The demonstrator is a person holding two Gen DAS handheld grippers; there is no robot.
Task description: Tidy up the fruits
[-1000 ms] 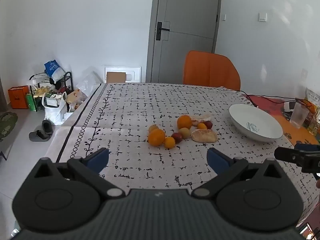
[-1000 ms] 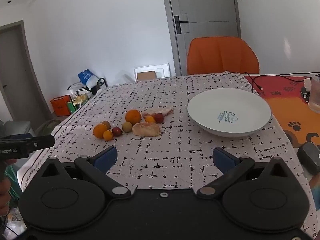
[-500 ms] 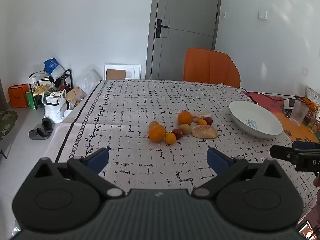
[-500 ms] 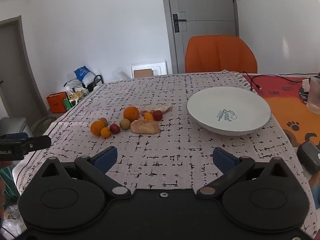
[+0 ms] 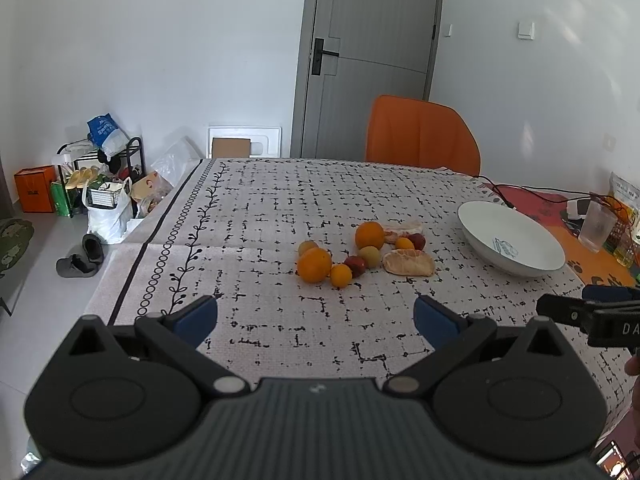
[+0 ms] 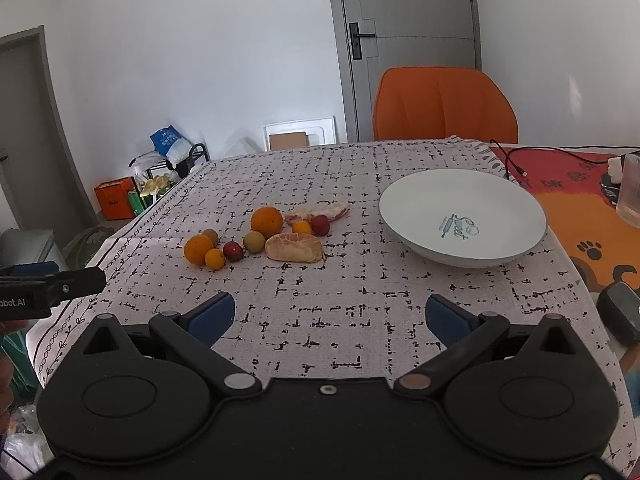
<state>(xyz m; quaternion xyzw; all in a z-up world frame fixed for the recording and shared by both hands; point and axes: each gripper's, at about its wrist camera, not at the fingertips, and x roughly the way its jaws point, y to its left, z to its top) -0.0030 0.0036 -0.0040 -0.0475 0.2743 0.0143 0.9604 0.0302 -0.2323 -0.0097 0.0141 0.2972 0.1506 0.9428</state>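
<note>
The left black two-finger gripper with blue pads [image 5: 316, 316] is spread wide and holds nothing, hovering over the near part of the white tablecloth with black dashes [image 5: 280, 216]. The right black two-finger gripper with blue pads [image 6: 328, 316] is likewise wide open and empty, above the same cloth. Beyond both lies a loose cluster of fruit in the middle of the table: a large round orange [image 6: 267, 220], a second orange [image 6: 198, 249], a small orange citrus [image 6: 215, 258], a dark red round fruit [image 6: 233, 251], a greenish-yellow round fruit [image 6: 254, 241] and a peeled pale citrus piece [image 6: 294, 247]. To their right, apart, sits an empty shallow white ceramic bowl [image 6: 404, 208]. An orange chair [image 6: 444, 104] stands behind the table.
</note>
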